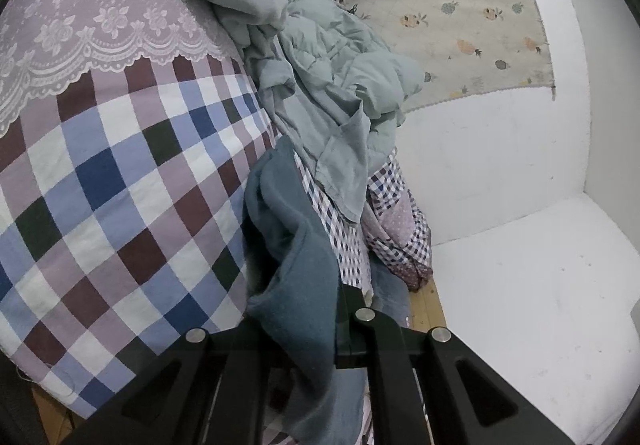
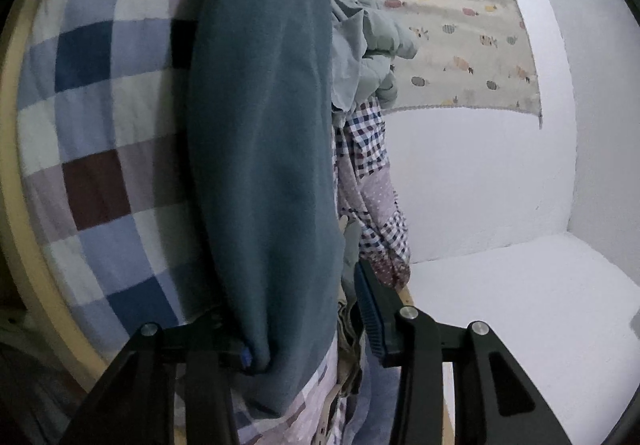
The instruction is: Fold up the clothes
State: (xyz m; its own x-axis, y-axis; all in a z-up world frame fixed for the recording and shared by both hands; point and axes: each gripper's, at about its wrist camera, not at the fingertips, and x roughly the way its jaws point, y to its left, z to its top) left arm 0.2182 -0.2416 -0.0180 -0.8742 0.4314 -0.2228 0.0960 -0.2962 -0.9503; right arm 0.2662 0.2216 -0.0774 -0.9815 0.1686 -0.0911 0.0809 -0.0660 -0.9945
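A dark teal fleece garment (image 1: 292, 257) hangs in front of a checked quilt (image 1: 120, 185). My left gripper (image 1: 320, 325) is shut on a fold of it; the cloth hides the left finger, and only the right finger (image 1: 352, 325) shows. In the right wrist view the same teal garment (image 2: 264, 125) fills the middle as a long vertical band. My right gripper (image 2: 304, 333) is open around its lower end: the cloth lies against the left pad (image 2: 246, 357) and stands apart from the right pad (image 2: 370, 317). A heap of pale grey-green clothes (image 1: 320, 57) lies beyond.
A white lace cover (image 1: 80, 17) lies over the quilt's far part. A small-check sheet (image 1: 392, 225) hangs down beside a wooden bed edge (image 1: 430, 305). A white wall (image 1: 500, 165) carries a pineapple-print cloth (image 1: 448, 13). A pale wooden frame (image 2: 24, 205) rims the bed's left side.
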